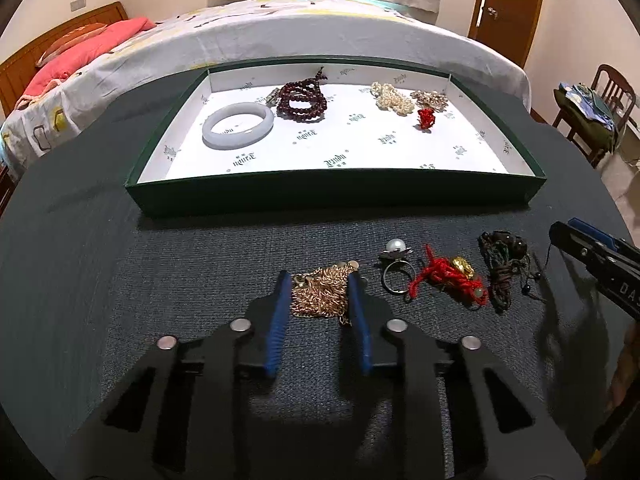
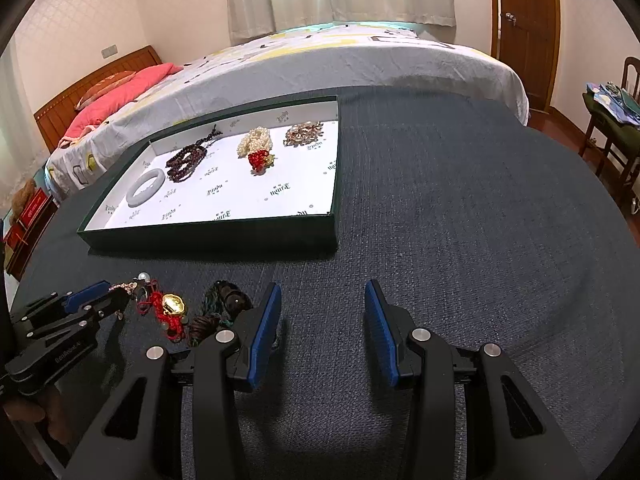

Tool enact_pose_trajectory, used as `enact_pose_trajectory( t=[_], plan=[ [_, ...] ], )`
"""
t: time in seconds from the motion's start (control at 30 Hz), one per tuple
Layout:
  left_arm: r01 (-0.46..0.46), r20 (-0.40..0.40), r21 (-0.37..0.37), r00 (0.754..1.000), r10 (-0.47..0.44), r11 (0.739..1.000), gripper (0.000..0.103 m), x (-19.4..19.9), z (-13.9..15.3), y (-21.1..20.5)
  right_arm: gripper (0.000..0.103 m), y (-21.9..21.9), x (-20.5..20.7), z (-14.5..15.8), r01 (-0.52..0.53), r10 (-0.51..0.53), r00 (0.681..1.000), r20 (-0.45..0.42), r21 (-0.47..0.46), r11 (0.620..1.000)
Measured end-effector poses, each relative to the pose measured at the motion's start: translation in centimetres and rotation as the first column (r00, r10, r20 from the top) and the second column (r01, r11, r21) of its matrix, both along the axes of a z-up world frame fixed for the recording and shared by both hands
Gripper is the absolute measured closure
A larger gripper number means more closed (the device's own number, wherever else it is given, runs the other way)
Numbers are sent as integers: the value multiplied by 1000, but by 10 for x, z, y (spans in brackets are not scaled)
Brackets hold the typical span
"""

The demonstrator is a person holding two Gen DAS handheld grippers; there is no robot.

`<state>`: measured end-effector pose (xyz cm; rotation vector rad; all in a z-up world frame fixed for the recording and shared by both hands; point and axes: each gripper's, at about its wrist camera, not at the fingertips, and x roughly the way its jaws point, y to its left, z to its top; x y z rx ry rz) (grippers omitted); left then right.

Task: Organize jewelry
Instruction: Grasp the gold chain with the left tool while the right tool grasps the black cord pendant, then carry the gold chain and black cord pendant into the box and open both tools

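Note:
My left gripper (image 1: 318, 280) is open, its blue pads either side of a gold chain (image 1: 318, 294) lying on the dark mat. To its right lie a pearl ring (image 1: 394, 266), a red cord with a gold charm (image 1: 452, 280) and a dark cord bracelet (image 1: 504, 268). The green tray (image 1: 336, 194) behind holds a white bangle (image 1: 238, 124), dark red beads (image 1: 302, 98), pearls (image 1: 390, 98), a pale bead cluster (image 1: 430, 98) and a red knot (image 1: 427, 118). My right gripper (image 2: 322, 300) is open and empty over bare mat, right of the dark cord bracelet (image 2: 218, 312).
The dark mat (image 2: 460, 200) covers the table. A bed (image 1: 280, 36) with a pink pillow (image 1: 80, 60) lies behind the tray. A wooden door (image 2: 524, 20) and a chair (image 1: 596, 112) with clothes stand at the right.

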<state>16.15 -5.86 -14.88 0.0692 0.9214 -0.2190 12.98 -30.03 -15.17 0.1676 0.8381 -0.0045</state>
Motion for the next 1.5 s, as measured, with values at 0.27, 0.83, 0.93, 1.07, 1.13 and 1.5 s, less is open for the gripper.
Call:
enact_pose_trajectory(
  t=[0.27,0.83,0.93,1.07,1.13,1.5],
  plan=[
    [16,32,-12,999,-16,1000,90,-1,4,4,59,2,0,-3,-3,3,1000,-5,-4,1000],
    [-39,80,-5,996,39,999,91,-5,29,35,59,33,6,4,-87,87,996,0,-2,996],
    [-58,79,-4,995,58,998,91,-5,29,44,59,43,11,1,-109,109,994,-7,-17,994],
    [-77,72,-6,994,78,997,91,-4,28,55,60,48,15,-2,-118,117,993,-25,-40,992],
    [-84,66,-10,994,84,996,91,-2,26,58,60,49,16,-5,-120,119,992,-36,-47,992],
    [-84,52,-21,995,85,996,91,0,20,60,80,50,18,-12,-140,139,989,-51,-18,990]
  ],
)
